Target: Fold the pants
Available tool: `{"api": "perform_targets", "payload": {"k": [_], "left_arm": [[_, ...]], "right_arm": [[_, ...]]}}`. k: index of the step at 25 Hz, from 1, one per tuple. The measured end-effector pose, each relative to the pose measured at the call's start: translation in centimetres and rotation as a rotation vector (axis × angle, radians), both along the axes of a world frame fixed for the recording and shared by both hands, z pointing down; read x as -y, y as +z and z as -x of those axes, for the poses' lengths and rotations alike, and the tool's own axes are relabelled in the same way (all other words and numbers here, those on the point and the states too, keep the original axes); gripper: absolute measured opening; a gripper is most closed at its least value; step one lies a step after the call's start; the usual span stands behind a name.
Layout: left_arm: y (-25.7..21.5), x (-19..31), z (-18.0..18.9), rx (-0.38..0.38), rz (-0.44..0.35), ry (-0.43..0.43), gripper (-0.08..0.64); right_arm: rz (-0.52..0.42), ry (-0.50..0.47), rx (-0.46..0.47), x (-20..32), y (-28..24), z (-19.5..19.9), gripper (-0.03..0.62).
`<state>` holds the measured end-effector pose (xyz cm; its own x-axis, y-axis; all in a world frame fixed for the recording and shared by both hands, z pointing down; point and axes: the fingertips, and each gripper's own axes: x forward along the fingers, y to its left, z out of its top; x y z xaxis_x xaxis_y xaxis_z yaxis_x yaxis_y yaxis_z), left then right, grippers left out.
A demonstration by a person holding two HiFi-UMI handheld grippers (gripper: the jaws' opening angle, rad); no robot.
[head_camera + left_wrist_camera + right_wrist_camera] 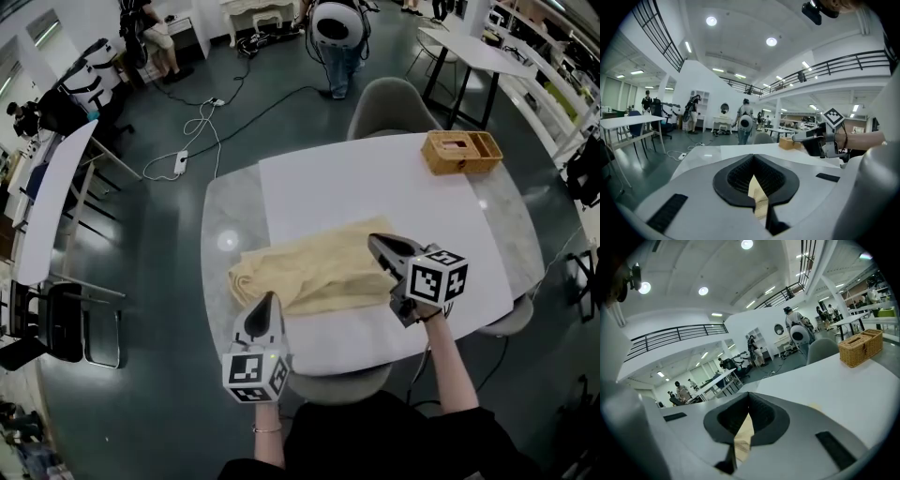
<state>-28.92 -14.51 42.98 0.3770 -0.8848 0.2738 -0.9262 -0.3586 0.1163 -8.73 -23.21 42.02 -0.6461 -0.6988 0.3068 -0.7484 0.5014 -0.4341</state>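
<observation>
Pale yellow pants (pixel 314 267) lie bunched on the white table (pixel 375 178), near its front edge. My left gripper (pixel 265 302) is shut on the front left edge of the pants; in the left gripper view a strip of the yellow cloth (pixel 758 194) shows pinched between the jaws. My right gripper (pixel 378 246) is shut on the pants' right end, and the right gripper view shows cloth (pixel 743 436) caught in its jaws too. Both grippers point away from me, across the table.
A wicker box (pixel 460 152) stands at the table's far right corner, also seen as the wicker box (pixel 860 348). A grey chair (pixel 391 106) stands behind the table. Cables and a power strip (pixel 181 161) lie on the floor to the left. People stand further back.
</observation>
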Motion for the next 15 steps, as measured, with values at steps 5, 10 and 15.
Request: {"api": "perform_targets", "payload": {"k": [5,10,15], "left_arm": [[0.5,1.0,-2.8,0.002,0.009,0.023,0.014],[1.2,2.2,-5.5,0.004,0.024,0.053,0.014],[2.4,3.2,-7.5,0.006,0.053,0.089,0.014]], "right_arm": [[0.023,0.066,-0.030,1.0,1.6,-4.1,0.014],[0.070,0.116,-0.068,2.1,4.0,-7.0,0.015],[0.137,0.136,-0.109,3.2,7.3,-8.7,0.017]]}}
